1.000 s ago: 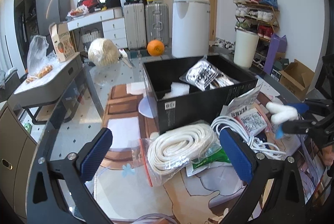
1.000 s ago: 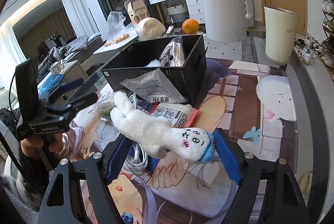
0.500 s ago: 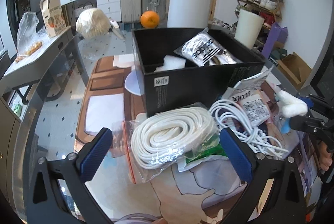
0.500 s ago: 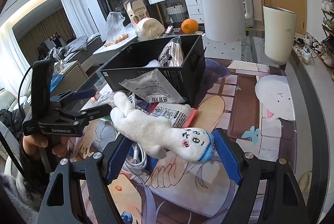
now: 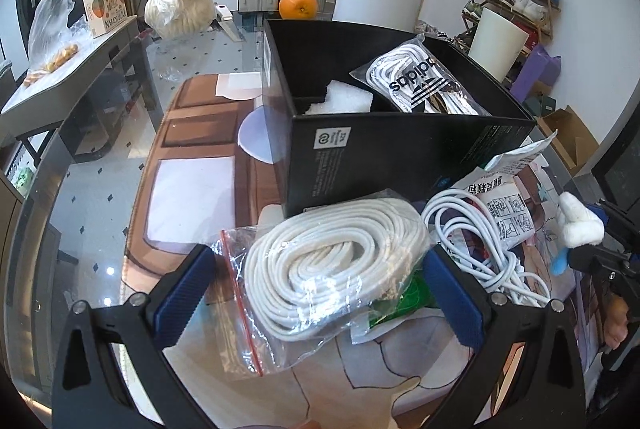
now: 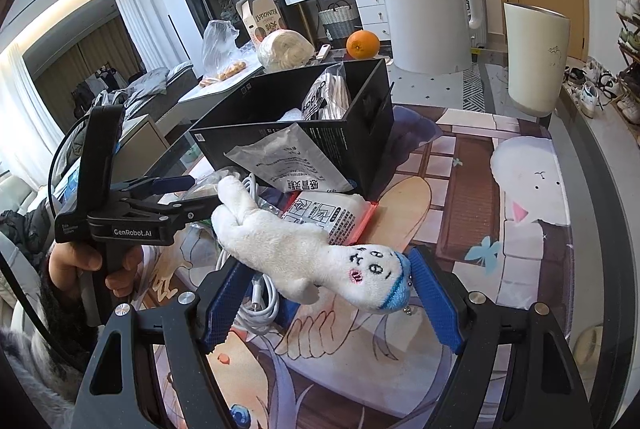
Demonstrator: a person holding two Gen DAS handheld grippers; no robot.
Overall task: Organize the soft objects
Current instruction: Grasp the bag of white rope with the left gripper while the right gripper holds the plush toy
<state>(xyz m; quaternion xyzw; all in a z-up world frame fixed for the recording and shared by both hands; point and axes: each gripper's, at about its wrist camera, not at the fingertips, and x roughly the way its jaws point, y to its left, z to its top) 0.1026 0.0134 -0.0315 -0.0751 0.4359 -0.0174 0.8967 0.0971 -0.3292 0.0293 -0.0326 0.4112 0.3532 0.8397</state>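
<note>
My right gripper (image 6: pixel 326 303) is shut on a white plush toy (image 6: pixel 304 253) with a blue cap and holds it above the mat; the toy also shows in the left wrist view (image 5: pixel 578 225). My left gripper (image 5: pixel 316 295) is open, its fingers on either side of a bagged coil of white rope (image 5: pixel 332 261), low over it; it also shows in the right wrist view (image 6: pixel 172 195). A black box (image 5: pixel 400 149) stands behind the rope and holds a bagged pair of laces (image 5: pixel 424 85) and white foam (image 5: pixel 340 103).
A loose white cable (image 5: pixel 476 249), paper packets (image 5: pixel 508 205) and a grey pouch (image 6: pixel 288 161) lie by the box. An orange (image 5: pixel 298 5), white kettle (image 6: pixel 428 13), white cup (image 6: pixel 534 57) and a wrapped ball (image 5: pixel 180 7) stand behind. The glass table edge (image 5: pixel 48 213) runs left.
My left gripper has moved forward and down over the bagged rope, which now lies between its fingers. My right gripper has kept hold of the plush toy, barely moving.
</note>
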